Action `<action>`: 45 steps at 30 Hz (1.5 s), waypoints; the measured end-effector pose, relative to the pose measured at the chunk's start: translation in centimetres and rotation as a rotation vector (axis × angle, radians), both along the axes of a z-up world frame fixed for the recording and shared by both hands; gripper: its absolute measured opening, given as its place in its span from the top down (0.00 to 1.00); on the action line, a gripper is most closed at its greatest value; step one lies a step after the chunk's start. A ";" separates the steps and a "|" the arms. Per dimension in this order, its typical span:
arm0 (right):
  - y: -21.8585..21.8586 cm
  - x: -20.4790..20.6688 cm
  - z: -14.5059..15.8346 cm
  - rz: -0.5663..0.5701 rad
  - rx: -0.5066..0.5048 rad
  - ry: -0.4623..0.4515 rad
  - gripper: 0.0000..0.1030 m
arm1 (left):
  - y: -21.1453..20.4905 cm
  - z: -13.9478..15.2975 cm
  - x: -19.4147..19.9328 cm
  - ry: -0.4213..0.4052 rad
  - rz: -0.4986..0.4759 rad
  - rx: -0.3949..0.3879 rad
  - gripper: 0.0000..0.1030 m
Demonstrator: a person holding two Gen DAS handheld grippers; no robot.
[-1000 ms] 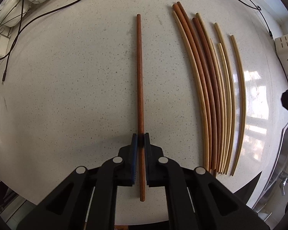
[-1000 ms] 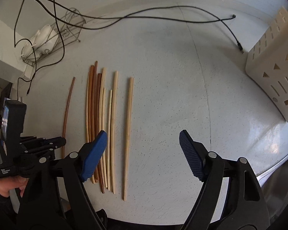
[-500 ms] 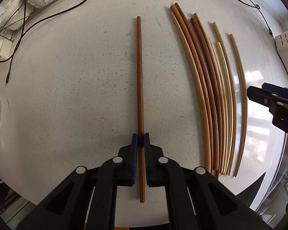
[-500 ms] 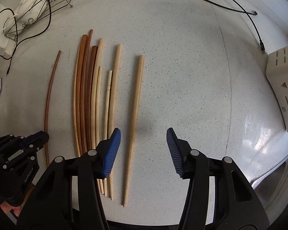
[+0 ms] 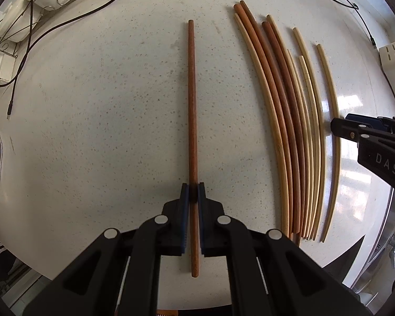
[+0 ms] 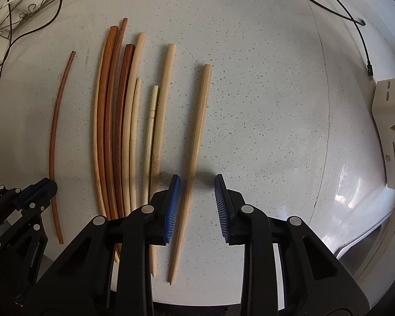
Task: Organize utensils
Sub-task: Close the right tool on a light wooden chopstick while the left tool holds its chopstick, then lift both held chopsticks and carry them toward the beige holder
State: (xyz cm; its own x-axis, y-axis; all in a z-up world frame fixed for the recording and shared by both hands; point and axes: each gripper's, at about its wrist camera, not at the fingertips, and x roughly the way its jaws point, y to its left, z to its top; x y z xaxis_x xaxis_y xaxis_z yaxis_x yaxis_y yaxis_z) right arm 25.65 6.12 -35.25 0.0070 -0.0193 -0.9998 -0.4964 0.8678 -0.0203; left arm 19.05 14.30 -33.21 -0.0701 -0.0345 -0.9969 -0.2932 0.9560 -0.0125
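chopsticks [image 6: 123, 121] | left gripper [image 5: 193, 193] clamps brown chopstick [image 5: 191, 110] | right gripper [image 6: 197, 184] closing astride pale chopstick [image 6: 197, 142]

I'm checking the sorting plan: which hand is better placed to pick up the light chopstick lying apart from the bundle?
Right. The right gripper, its jaws just closing, already straddles that light chopstick, pads not yet pressing. The left gripper is shut on the dark chopstick.

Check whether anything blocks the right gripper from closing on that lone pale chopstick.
Nothing visible does. The pale chopstick lies alone between the pads of the right gripper, whose jaws have just been closing. Its nearest neighbour in the bundle sits outside the left pad.
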 end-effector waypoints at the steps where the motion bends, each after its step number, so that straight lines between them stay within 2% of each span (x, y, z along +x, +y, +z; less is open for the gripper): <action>1: 0.0 0.1 0.0 -0.004 -0.003 0.004 0.85 | 0.1 0.0 0.0 0.002 0.002 -0.006 0.94; 6: 0.6 0.4 -0.2 -0.007 -0.012 0.036 0.92 | 0.0 -0.2 0.6 0.027 -0.027 0.001 0.94; 18: -1.1 3.9 -0.4 -0.015 0.016 0.136 0.94 | 0.4 -1.4 3.6 0.132 -0.061 -0.043 0.94; 28: -0.7 4.2 -1.1 -0.010 0.019 0.135 0.94 | 0.1 -1.7 4.1 0.135 -0.070 -0.038 0.94; 45: -4.5 3.8 -0.5 -0.028 0.064 0.137 0.94 | 0.2 -1.2 1.8 0.092 -0.051 -0.062 0.94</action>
State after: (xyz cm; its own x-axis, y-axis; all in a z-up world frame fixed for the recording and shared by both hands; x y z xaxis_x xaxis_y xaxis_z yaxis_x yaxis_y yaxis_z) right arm 29.42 1.65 -35.73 -0.1289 0.0459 -0.9906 -0.4665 0.8787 0.1014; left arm 20.81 14.48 -34.45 -0.1647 -0.0896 -0.9823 -0.2469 0.9679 -0.0469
